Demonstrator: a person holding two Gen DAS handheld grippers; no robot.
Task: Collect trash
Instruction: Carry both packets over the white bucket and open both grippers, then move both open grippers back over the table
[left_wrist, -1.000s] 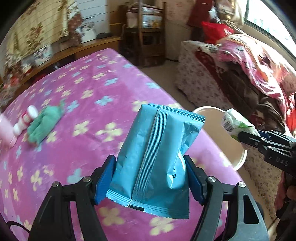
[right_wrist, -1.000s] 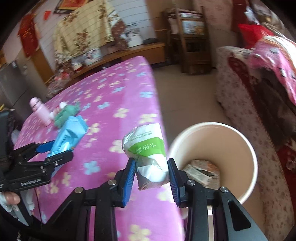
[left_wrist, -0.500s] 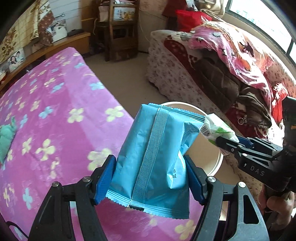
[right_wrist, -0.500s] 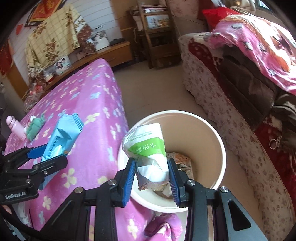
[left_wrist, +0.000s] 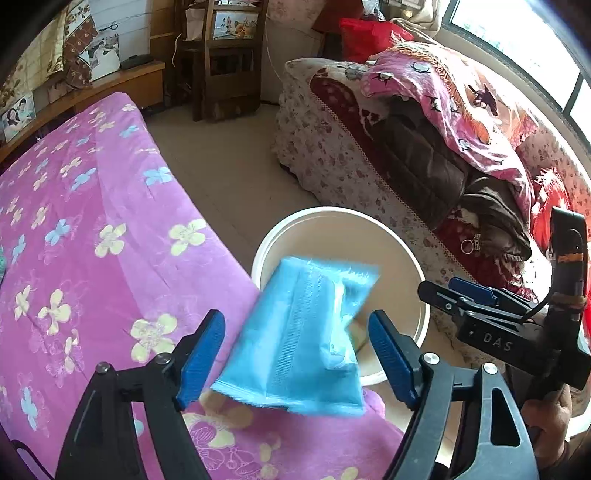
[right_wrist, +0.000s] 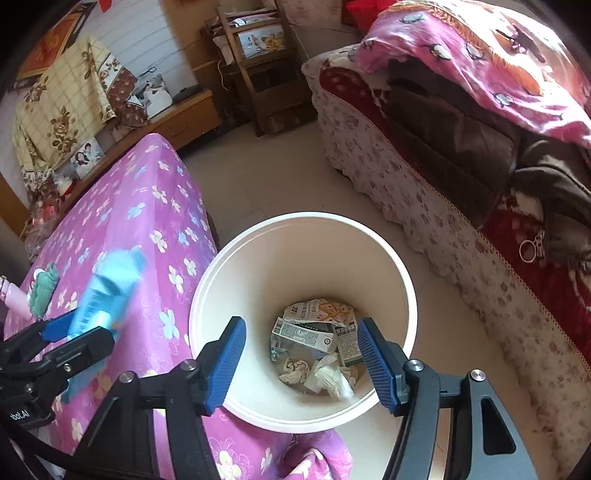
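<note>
A white trash bin (right_wrist: 303, 236) stands on the floor beside the pink flowered bed; it also shows in the left wrist view (left_wrist: 369, 221). My left gripper (left_wrist: 295, 350) is open, and a blue packet (left_wrist: 306, 339) is blurred and loose between its spread jaws, over the bed edge near the bin rim. The packet also shows in the right wrist view (right_wrist: 110, 291). My right gripper (right_wrist: 301, 358) is open and empty above the bin. The crumpled white-green wrapper (right_wrist: 332, 376) lies inside among cartons and tissues.
The pink flowered bedspread (left_wrist: 92, 240) fills the left. A green cloth (right_wrist: 42, 291) and a pink bottle (right_wrist: 14, 299) lie on it. A sofa piled with blankets (left_wrist: 443, 147) stands right of the bin. A wooden shelf (right_wrist: 258, 74) is behind.
Both grippers opened. The white-green wrapper dropped from the right gripper into the bin. The blue packet came loose from the left gripper and is tilting, blurred by motion.
</note>
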